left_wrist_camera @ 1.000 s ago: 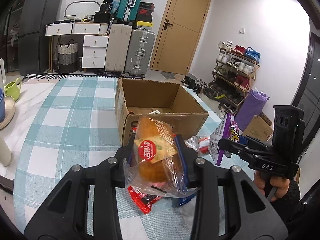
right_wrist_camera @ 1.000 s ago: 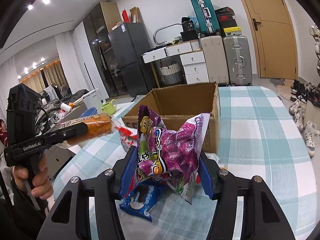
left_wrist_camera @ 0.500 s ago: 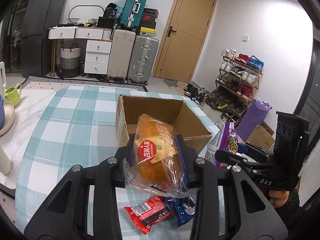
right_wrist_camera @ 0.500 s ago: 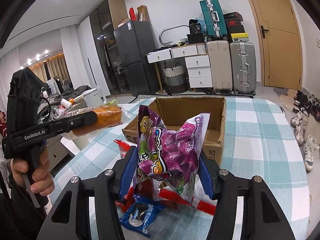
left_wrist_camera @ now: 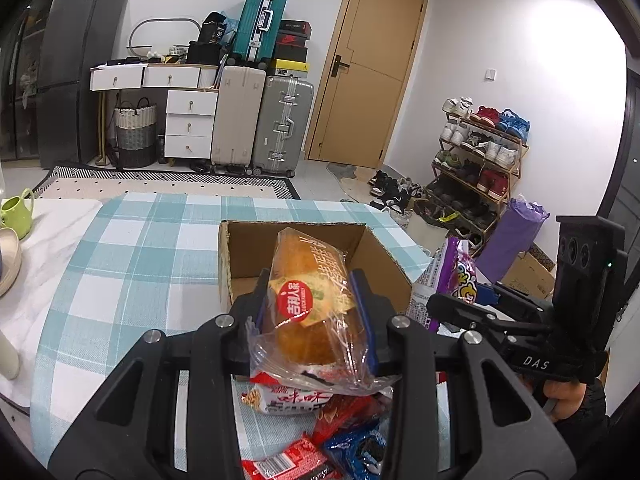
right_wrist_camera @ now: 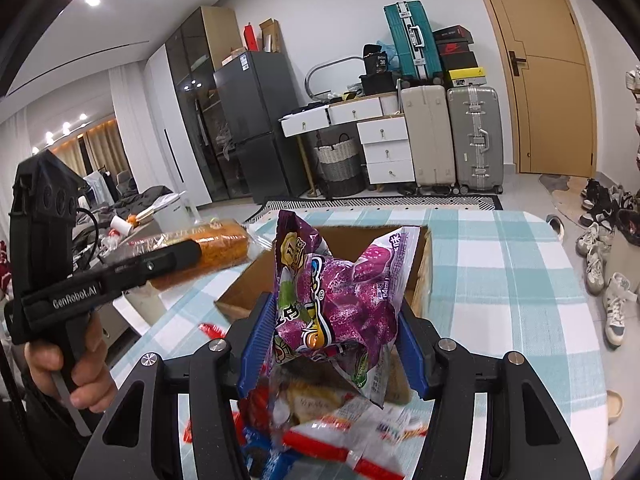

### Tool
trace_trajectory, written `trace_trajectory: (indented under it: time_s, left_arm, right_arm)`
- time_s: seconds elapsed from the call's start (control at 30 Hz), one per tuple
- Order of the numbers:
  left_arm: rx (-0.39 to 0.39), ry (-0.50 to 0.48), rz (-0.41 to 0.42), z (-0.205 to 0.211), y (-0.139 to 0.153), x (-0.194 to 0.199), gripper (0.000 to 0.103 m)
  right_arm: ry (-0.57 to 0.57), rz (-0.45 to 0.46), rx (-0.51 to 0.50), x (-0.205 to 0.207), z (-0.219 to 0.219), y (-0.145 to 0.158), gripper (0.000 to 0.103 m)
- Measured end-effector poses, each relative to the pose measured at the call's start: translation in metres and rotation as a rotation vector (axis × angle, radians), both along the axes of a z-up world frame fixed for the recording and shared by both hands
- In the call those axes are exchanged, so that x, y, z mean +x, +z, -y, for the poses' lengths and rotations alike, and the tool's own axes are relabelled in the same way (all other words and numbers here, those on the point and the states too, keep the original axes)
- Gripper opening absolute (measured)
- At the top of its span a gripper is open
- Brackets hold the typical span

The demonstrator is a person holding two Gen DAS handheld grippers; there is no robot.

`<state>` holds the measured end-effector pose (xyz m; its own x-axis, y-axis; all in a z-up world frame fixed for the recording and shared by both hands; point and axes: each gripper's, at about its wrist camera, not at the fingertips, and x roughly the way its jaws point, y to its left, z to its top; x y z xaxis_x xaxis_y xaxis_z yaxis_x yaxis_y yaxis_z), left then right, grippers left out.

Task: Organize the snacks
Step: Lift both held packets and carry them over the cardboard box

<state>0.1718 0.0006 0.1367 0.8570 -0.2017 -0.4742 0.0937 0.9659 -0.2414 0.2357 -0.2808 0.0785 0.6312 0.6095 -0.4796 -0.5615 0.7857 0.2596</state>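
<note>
My left gripper (left_wrist_camera: 314,308) is shut on a wrapped orange cake (left_wrist_camera: 310,300) in clear plastic with a red round label, held above the near edge of an open cardboard box (left_wrist_camera: 240,248). My right gripper (right_wrist_camera: 334,320) is shut on a crumpled purple snack bag (right_wrist_camera: 340,300), lifted in front of the same cardboard box (right_wrist_camera: 426,264). The right wrist view shows the left gripper (right_wrist_camera: 188,252) from the side at left, with the cake (right_wrist_camera: 220,242) sticking out. In the left wrist view the right gripper (left_wrist_camera: 448,304) and purple bag (left_wrist_camera: 452,276) are at right.
Several loose snack packets (left_wrist_camera: 320,420) in red, white and blue lie on the checked tablecloth (left_wrist_camera: 132,264) below both grippers. A green mug (left_wrist_camera: 16,212) stands at the left table edge. Suitcases (left_wrist_camera: 276,124), drawers and a shoe rack (left_wrist_camera: 476,160) stand beyond the table.
Both grippers have risen and moved toward the box with their snacks held. More loose packets show beneath them, and the box interior sits lower in both views.
</note>
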Motion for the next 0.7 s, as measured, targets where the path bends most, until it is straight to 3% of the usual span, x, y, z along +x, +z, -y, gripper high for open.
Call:
trace_trajectory:
  time_s: [0.7]
  left_arm:
    - [0.036,0.007,-0.040,0.018,-0.020,0.101,0.034]
  right_arm:
    - [-0.012,-0.048,-0.030,0.055,-0.013,-0.002,0.058]
